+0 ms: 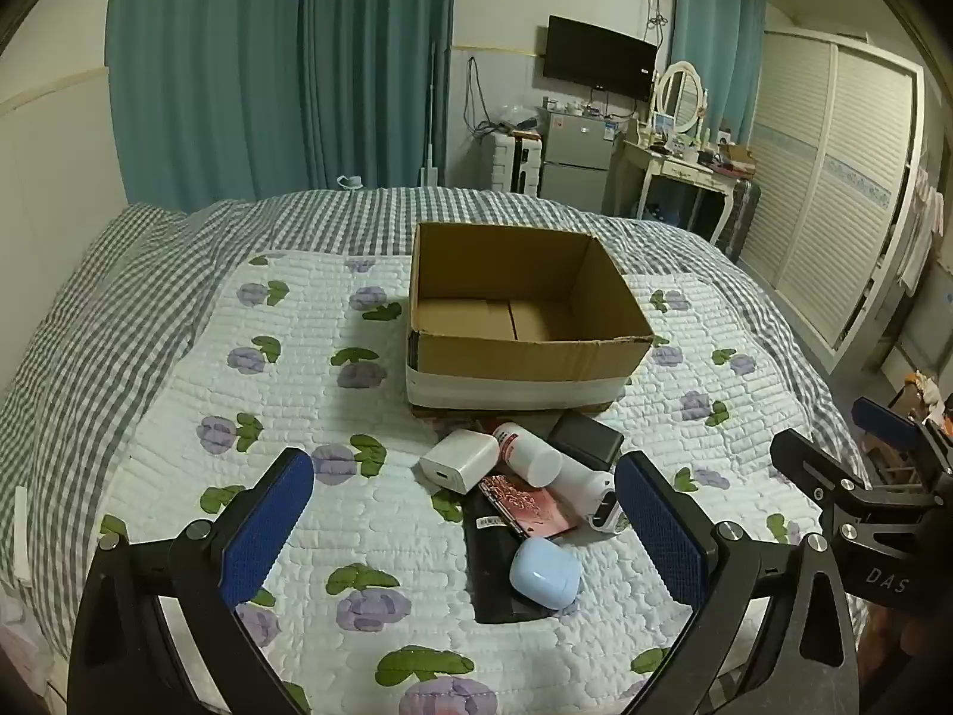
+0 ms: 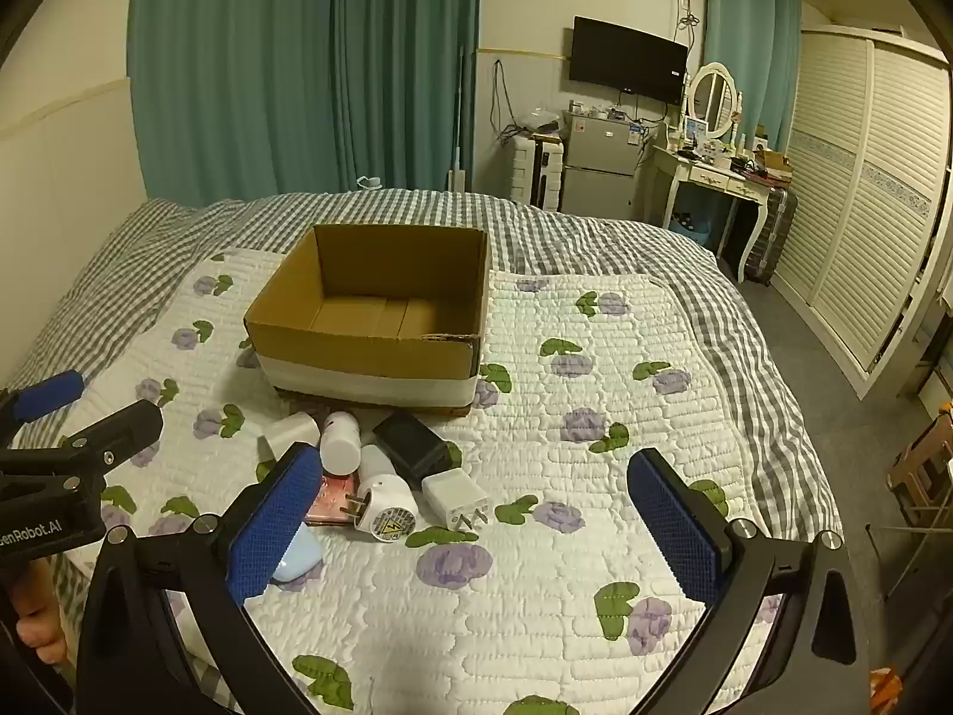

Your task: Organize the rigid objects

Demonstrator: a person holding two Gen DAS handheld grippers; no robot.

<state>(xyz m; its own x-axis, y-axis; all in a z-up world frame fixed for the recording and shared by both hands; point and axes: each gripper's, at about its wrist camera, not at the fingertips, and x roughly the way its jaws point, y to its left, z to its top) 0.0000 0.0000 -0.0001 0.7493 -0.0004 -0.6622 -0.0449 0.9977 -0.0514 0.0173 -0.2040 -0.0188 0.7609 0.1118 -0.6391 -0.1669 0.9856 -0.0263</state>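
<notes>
An open, empty cardboard box (image 1: 524, 351) (image 2: 369, 351) stands on the flowered quilt. A pile of small objects lies in front of it: a white charger cube (image 1: 458, 460), a white bottle (image 1: 527, 454) (image 2: 340, 441), a black block (image 1: 586, 438) (image 2: 411, 447), a round white plug adapter (image 2: 387, 506), a second white charger (image 2: 455, 497), a pink patterned case (image 1: 527, 503) on a black slab (image 1: 494, 566), and a light blue earbud case (image 1: 545, 572). My left gripper (image 1: 464, 512) is open above the pile. My right gripper (image 2: 476, 512) is open, right of the pile.
The bed has a grey checked cover (image 1: 119, 298) under the quilt (image 2: 536, 566). Beyond it are teal curtains (image 1: 268, 59), a small fridge (image 1: 575, 155), a dressing table (image 2: 709, 173) and a white wardrobe (image 2: 863, 190). The floor (image 2: 834, 369) lies to the right.
</notes>
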